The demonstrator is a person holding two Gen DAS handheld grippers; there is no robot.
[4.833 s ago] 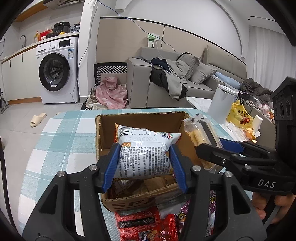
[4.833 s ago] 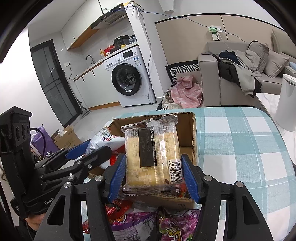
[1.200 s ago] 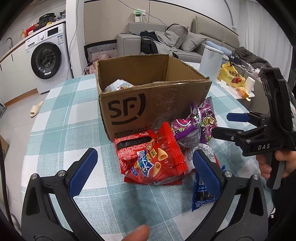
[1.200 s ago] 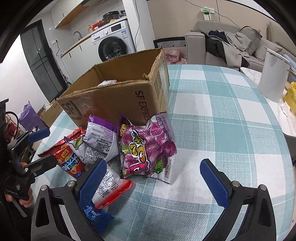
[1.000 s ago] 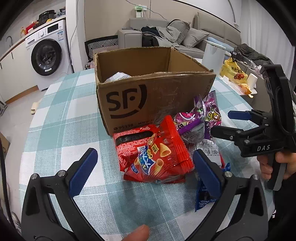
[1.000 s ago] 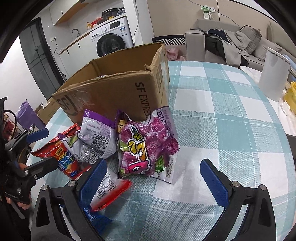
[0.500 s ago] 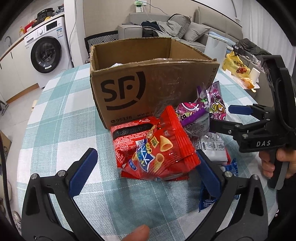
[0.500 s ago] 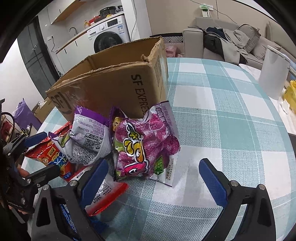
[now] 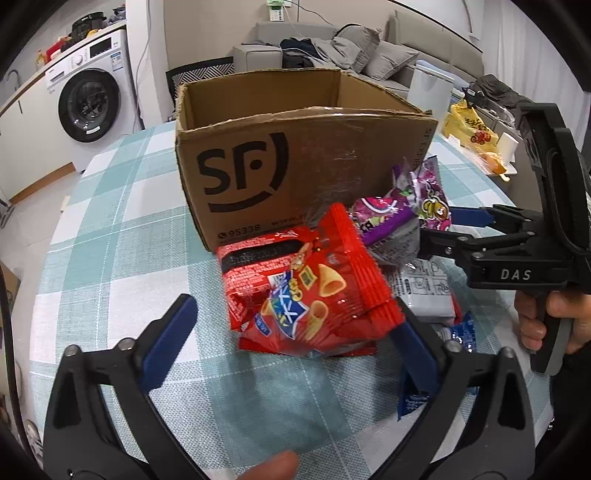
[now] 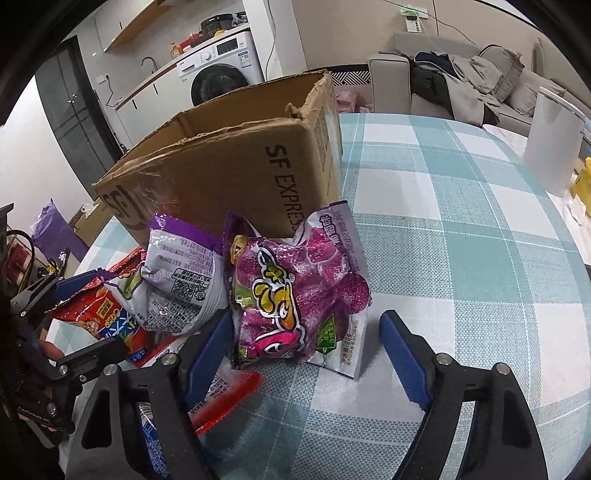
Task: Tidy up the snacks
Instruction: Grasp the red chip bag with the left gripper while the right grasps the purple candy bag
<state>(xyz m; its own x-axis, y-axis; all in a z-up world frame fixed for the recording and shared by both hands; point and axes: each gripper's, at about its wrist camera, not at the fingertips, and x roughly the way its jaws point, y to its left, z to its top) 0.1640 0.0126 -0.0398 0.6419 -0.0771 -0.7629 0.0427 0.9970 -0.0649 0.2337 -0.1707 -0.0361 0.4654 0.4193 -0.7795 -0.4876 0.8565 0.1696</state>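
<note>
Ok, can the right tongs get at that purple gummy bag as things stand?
Probably yes. The right tongs, jaws just closing, already straddle the purple gummy bag. The left pad sits against its edge, the right pad is still apart, and only the grey-backed bag crowds the left side.

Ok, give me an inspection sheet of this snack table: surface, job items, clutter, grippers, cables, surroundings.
Surface: checked tablecloth, no spills seen.
Job's things: open cardboard box; red snack bag, purple candy bag, silver-purple bag piled before it.
Clutter: white canister at table's far edge.
Grippers: left gripper jaws just closing around red snack bag, not clamped; right gripper jaws just closing around purple candy bag, right pad clear of it.
Cables: wall cable only.
Surroundings: washing machine, sofa.
</note>
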